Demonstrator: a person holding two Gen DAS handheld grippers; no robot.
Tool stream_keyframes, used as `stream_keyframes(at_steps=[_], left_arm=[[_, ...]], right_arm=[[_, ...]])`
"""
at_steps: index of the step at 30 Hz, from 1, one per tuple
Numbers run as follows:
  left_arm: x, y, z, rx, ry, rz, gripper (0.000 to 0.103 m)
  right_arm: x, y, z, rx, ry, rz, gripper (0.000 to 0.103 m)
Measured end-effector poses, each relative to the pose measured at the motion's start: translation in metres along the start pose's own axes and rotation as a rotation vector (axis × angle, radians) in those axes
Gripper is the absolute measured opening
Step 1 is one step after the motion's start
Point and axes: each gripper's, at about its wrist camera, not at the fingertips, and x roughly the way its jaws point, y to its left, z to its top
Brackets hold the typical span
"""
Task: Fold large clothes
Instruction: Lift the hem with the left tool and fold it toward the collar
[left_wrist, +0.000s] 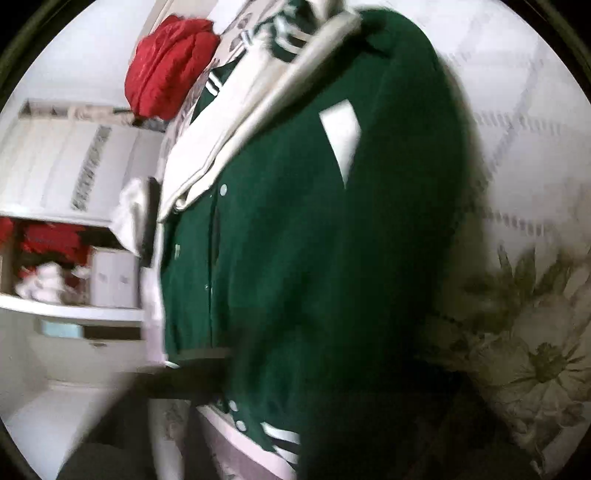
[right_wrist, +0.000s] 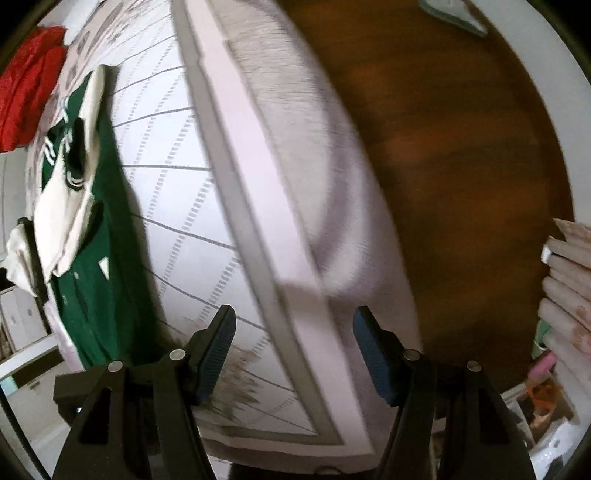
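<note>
The right gripper (right_wrist: 294, 345) has its jaws spread wide, with nothing between them. Through the gap between the jaws one sees the edge of a bed (right_wrist: 258, 229) with a white quilted cover, crossed by thin grey stitched lines, and a grey band along its border. Beyond the right jaw there is a brown wooden floor (right_wrist: 461, 155). Far to the left of the left jaw, the green jacket (right_wrist: 107, 236) lies on the bed cover, well apart from this gripper. Its cream sleeve (right_wrist: 68, 206) is folded over the green body, and a striped green and white cuff shows near the top. A red cloth (right_wrist: 26, 88) lies past the jacket, at the far left.

In the left wrist view the picture is blurred and the fingers are mostly hidden in dark shadow at the bottom, so I cannot tell if the jaws of the left gripper (left_wrist: 207, 384) are spread or pressed together. The green jacket (left_wrist: 314, 240) fills the middle of this view, very close in front of the jaws. It has a row of white snap buttons (left_wrist: 223, 190) along the front, a white pocket trim (left_wrist: 341, 136), and the cream sleeve (left_wrist: 266, 107) across its upper part. The striped hem (left_wrist: 280, 439) is just beside the jaws. The red cloth (left_wrist: 168, 62) is far ahead, on the left. On the right of the jaws the bed cover shows a printed flower pattern (left_wrist: 535, 350). On the left there are white shelves (left_wrist: 70, 314).
</note>
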Motion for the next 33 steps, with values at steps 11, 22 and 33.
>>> stream_keyframes(at_steps=[11,22,33], left_arm=[[-0.011,0.139,0.019,-0.169,-0.065,0.029,0.01],[0.036,0.175,0.008,-0.219,-0.035,-0.049,0.01],[0.045,0.265,-0.024,-0.303,-0.057,-0.344,0.009]], right_arm=[[0.011,0.087,0.047,-0.022,0.004,0.339,0.079],[0.109,0.229,0.136,-0.078,0.109,0.575,0.093],[0.038,0.301,0.073,-0.089,-0.041,0.455,0.017]])
